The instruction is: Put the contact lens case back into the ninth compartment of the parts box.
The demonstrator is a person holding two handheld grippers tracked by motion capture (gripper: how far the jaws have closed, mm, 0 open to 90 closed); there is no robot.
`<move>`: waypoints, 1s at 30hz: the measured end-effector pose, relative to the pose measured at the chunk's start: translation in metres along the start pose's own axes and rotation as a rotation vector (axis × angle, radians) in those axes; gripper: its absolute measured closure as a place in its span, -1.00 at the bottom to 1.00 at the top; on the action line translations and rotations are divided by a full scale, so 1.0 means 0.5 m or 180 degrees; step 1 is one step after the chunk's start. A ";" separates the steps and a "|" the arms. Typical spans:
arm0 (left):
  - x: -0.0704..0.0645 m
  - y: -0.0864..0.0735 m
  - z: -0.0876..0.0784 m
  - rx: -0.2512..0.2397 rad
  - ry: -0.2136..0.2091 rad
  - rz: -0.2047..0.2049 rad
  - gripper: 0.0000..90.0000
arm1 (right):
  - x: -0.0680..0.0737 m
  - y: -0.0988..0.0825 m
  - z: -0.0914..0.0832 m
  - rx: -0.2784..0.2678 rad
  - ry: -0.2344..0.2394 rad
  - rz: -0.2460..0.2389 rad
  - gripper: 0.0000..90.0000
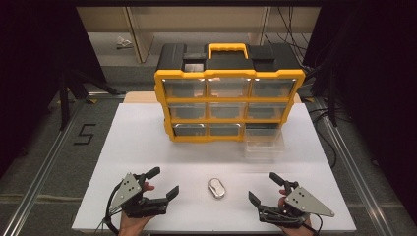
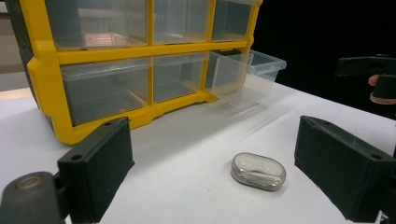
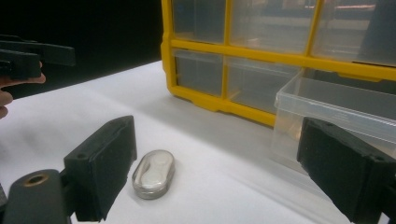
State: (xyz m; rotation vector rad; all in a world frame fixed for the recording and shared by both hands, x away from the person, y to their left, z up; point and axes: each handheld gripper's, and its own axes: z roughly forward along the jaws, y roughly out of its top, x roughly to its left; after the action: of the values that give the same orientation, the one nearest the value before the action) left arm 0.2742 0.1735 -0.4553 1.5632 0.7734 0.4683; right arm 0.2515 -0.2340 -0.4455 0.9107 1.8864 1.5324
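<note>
While both hand-held grippers gape, case (image 1: 216, 188) lies between.

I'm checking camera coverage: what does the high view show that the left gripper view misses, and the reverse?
High view alone: the organizer's yellow carry handle, the floor marking "5", and the left gripper seen from above.
Left gripper view alone: a close side look through the small case's clear lid.
Both: the yellow drawer organizer, its pulled-out clear drawer, the small case, the white table, and the right gripper, jaws open.
</note>
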 end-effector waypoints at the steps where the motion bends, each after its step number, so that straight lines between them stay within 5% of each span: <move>1: 0.000 0.000 0.000 -0.0003 -0.0004 -0.0003 -0.74 | 0.000 0.000 0.000 -0.0003 0.0005 -0.0004 -0.72; 22: -0.003 -0.001 0.001 -0.0002 0.0006 0.0048 -0.73 | 0.007 0.010 0.015 0.0090 0.0139 0.0008 -0.79; 30: -0.004 -0.001 0.002 0.0012 -0.0003 0.0071 -0.73 | 0.010 0.013 0.027 0.0276 0.0197 0.0004 -0.78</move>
State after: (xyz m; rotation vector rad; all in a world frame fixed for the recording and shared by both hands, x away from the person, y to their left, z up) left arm 0.2733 0.1715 -0.4557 1.5768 0.7573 0.4825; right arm 0.2597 -0.2211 -0.4421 0.9120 2.0101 1.5056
